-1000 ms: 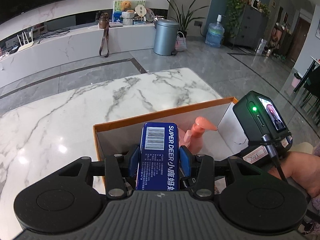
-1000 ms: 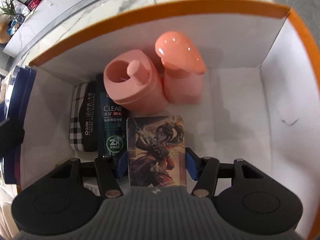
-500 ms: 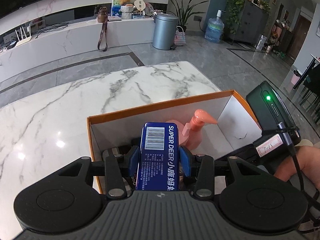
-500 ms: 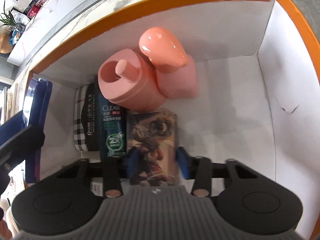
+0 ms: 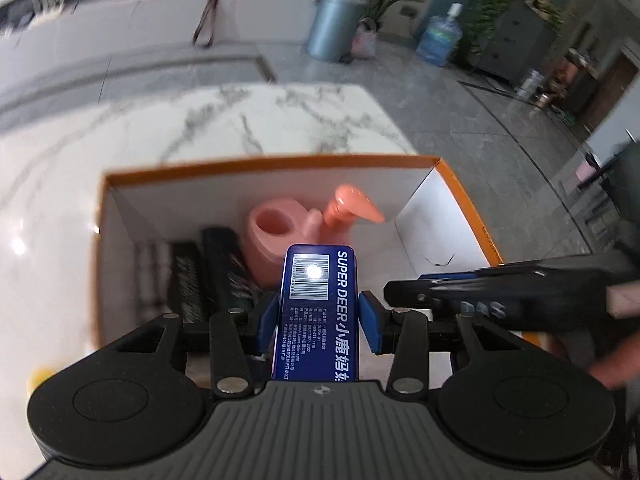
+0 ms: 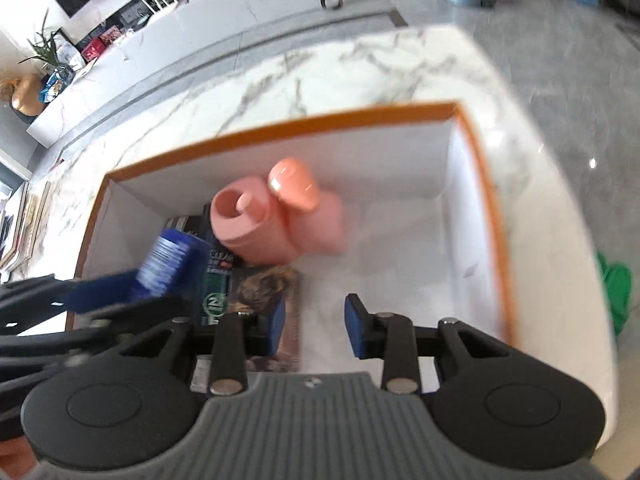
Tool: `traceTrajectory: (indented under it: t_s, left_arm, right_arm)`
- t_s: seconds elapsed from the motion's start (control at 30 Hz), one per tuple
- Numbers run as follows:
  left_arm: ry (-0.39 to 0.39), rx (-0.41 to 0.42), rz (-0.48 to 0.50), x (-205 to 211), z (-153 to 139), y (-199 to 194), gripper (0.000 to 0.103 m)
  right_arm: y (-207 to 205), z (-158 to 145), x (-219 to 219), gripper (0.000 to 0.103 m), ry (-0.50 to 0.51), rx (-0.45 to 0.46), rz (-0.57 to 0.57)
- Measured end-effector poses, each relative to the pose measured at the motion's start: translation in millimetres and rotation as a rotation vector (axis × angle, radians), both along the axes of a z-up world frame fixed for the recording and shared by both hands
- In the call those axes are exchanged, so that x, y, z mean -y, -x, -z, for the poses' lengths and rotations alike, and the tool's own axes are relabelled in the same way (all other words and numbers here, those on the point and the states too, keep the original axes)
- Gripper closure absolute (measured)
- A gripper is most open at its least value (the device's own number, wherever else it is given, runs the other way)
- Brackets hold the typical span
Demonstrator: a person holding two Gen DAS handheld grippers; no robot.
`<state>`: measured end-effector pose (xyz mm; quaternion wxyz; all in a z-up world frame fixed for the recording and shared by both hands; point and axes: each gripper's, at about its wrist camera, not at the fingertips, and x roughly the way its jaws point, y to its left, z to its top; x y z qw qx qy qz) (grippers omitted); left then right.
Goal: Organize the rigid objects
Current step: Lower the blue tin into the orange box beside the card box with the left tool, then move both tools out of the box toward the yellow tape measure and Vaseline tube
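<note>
My left gripper [image 5: 318, 318] is shut on a blue SUPER DEER tin [image 5: 318, 300] and holds it over the orange-rimmed white box [image 5: 264, 164]. In the box stand a pink cup [image 5: 274, 236] and a pink pump bottle [image 5: 348, 216], with a green CLEAR bottle [image 6: 218, 284] and a checked case [image 5: 154, 276] lying beside them. My right gripper [image 6: 314, 330] is open and empty above the box [image 6: 288, 122]. The illustrated card box [image 6: 276, 296] lies on the box floor under its left finger. The blue tin also shows in the right wrist view [image 6: 172, 260].
The box sits on a white marble table [image 5: 200, 120] near its right edge. A green object [image 6: 616, 296] lies on the floor past the table. A grey bin [image 5: 332, 28] and water jug [image 5: 438, 38] stand far off.
My right gripper opened, let go of the card box in the box and rose away. My left gripper moved forward over the box with the blue tin.
</note>
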<state>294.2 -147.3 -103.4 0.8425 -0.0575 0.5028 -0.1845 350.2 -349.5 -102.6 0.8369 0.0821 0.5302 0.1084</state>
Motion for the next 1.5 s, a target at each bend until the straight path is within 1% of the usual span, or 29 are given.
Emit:
traceTrajectory:
  t_s: [0.03, 0.13, 0.17, 0.23, 0.37, 0.43, 0.53, 0.67, 0.83, 0.9, 1.0, 1.13, 1.33, 1.37, 1.5]
  left_arm:
    - [0.013, -0.029, -0.028, 5.2, 5.6, -2.8, 0.054]
    - [0.071, -0.127, -0.127, 12.3, 22.4, -13.3, 0.053]
    - [0.084, -0.148, -0.154, 13.8, 26.9, -15.6, 0.053]
    - [0.087, -0.16, -0.187, 18.4, 32.0, -18.9, 0.053]
    - [0.083, -0.187, -0.234, 27.0, 40.3, -24.2, 0.053]
    - [0.093, -0.212, -0.26, 28.4, 44.9, -26.0, 0.053]
    - [0.095, -0.225, -0.286, 32.9, 49.3, -28.5, 0.053]
    - [0.072, -0.233, -0.321, 36.0, 56.4, -31.2, 0.053]
    - [0.061, -0.248, -0.324, 37.2, 61.6, -31.5, 0.053]
    - [0.043, -0.237, -0.318, 38.3, 59.3, -31.2, 0.053]
    - [0.044, -0.242, -0.316, 37.7, 58.7, -30.9, 0.053]
    - [0.027, -0.244, -0.314, 36.1, 56.6, -29.5, 0.053]
    - [0.035, -0.249, -0.299, 30.0, 51.8, -25.2, 0.052]
    - [0.04, -0.249, -0.297, 28.7, 49.7, -24.5, 0.052]
    - [0.059, -0.23, -0.29, 23.5, 37.0, -23.6, 0.052]
  right_arm:
    - [1.2, -2.0, 3.1, 0.069, 0.008, 0.011, -0.017]
    - [-1.6, -6.1, 8.0, 0.082, 0.055, 0.045, -0.07]
    - [-2.1, -5.7, 10.1, 0.082, 0.078, 0.054, -0.078]
    - [-1.7, -5.8, 17.4, 0.082, 0.09, 0.073, -0.091]
    - [-0.4, -9.2, 28.6, 0.084, 0.09, 0.08, -0.13]
    - [0.3, -8.8, 27.9, 0.084, 0.112, 0.086, -0.154]
    - [0.5, -6.2, 25.8, 0.083, 0.12, 0.093, -0.186]
    - [3.3, -7.1, 22.3, 0.083, 0.141, 0.102, -0.213]
    - [3.7, -4.4, 20.8, 0.083, 0.14, 0.094, -0.221]
    - [4.3, -3.9, 20.9, 0.083, 0.136, 0.093, -0.217]
    - [5.6, -4.0, 20.3, 0.083, 0.143, 0.096, -0.213]
    - [6.7, -3.0, 18.5, 0.082, 0.157, 0.09, -0.215]
    - [8.8, -3.5, 13.8, 0.079, 0.169, 0.084, -0.212]
    - [9.4, -3.9, 12.9, 0.077, 0.173, 0.084, -0.212]
    - [12.9, -9.3, 8.3, 0.077, 0.184, 0.09, -0.216]
